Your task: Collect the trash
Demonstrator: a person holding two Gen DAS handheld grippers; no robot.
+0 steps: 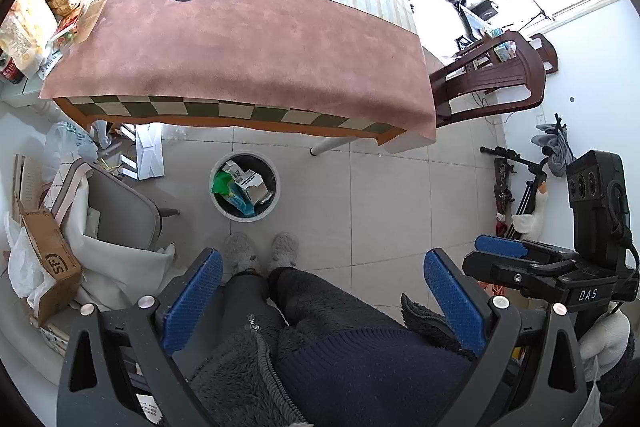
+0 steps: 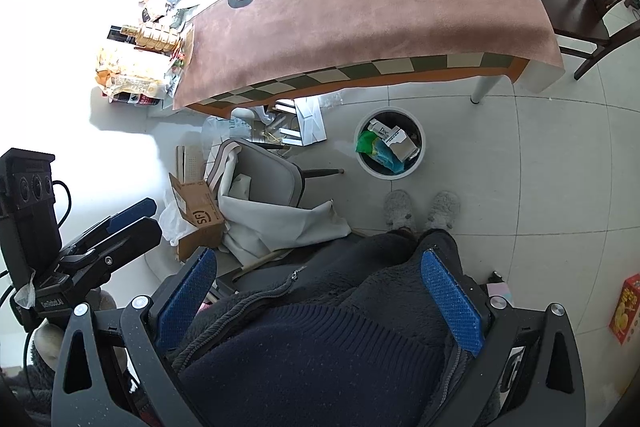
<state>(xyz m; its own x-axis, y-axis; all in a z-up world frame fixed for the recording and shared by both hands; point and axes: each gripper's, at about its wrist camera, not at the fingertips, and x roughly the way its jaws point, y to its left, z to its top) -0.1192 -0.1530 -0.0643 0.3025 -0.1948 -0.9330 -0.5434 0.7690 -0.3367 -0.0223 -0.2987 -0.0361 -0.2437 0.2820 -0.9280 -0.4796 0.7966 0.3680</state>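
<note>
In the left wrist view, the left gripper (image 1: pixel 322 301) hangs above the person's lap, its two blue-padded fingers (image 1: pixel 194 301) wide apart with nothing between them. The round white trash bin (image 1: pixel 245 185) stands on the pale tiled floor (image 1: pixel 380 195), just in front of the person's fluffy grey slippers (image 1: pixel 262 251) and a little out from the near edge of the table. It already holds a green wrapper, a blue bag and small cardboard boxes. The table's brown cloth with a checked border and a cat picture (image 1: pixel 240 55) is bare in the middle. Snack bags and wrappers (image 1: pixel 38 27) pile up off the cloth's left edge. The right gripper (image 1: pixel 520 259) shows at the right side, but I cannot tell from here how its fingers stand.

In the right wrist view, the right gripper (image 2: pixel 320 299) also has its blue-padded fingers (image 2: pixel 452 307) wide apart and empty, over the dark fleece jacket (image 2: pixel 320 347). The bin (image 2: pixel 389 143) sits ahead near the slippers (image 2: pixel 422 211). The pile of bags and wrappers (image 2: pixel 136 67) lies by the cloth's left corner.

I think the job now is to find the next piece of trash. A good way is to reach for the pile by the left edge, pick one light thing from the top, squeeze gently in its middle, then carry it over the bin and let go right above it.
</note>
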